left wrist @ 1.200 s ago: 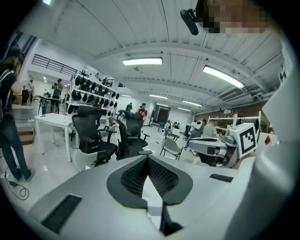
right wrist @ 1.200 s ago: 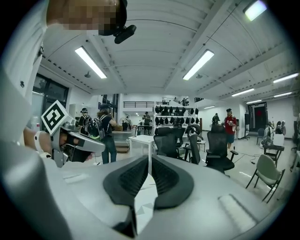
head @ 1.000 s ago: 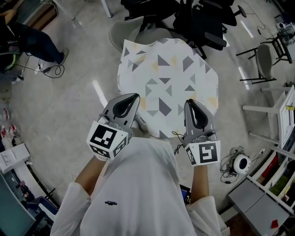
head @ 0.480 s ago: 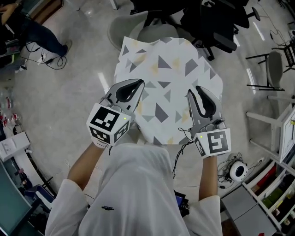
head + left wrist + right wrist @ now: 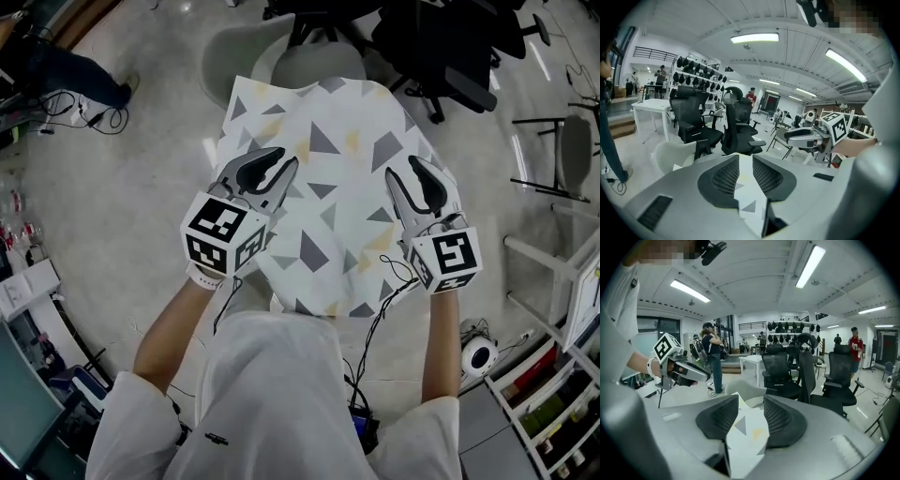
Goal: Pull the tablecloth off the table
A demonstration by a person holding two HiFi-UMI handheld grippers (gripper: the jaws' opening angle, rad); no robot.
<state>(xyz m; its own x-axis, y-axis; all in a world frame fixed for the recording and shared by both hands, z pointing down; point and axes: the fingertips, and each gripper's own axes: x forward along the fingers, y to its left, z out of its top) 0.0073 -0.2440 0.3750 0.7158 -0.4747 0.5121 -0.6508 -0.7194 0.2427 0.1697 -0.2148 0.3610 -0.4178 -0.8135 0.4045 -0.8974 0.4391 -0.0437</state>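
Observation:
The white tablecloth with grey and yellow triangles spreads out in front of me, its near edge against my shirt; the table under it is hidden. My left gripper is at the cloth's left edge. Its jaws are opening, a narrow gap shows, and cloth lies between them. My right gripper is at the cloth's right edge. Its jaws are opening wider, with a loose fold of cloth in the gap. In neither gripper view do the pads press the fabric.
A white shell chair stands just beyond the cloth's far edge, with black office chairs behind it. A person stands at the far left by floor cables. Shelving and a round white device are at the right.
The cloth has come toward me, and its near edge now reaches my shirt. Both grippers sit farther out over the cloth, and their jaws have parted, the right more than the left.

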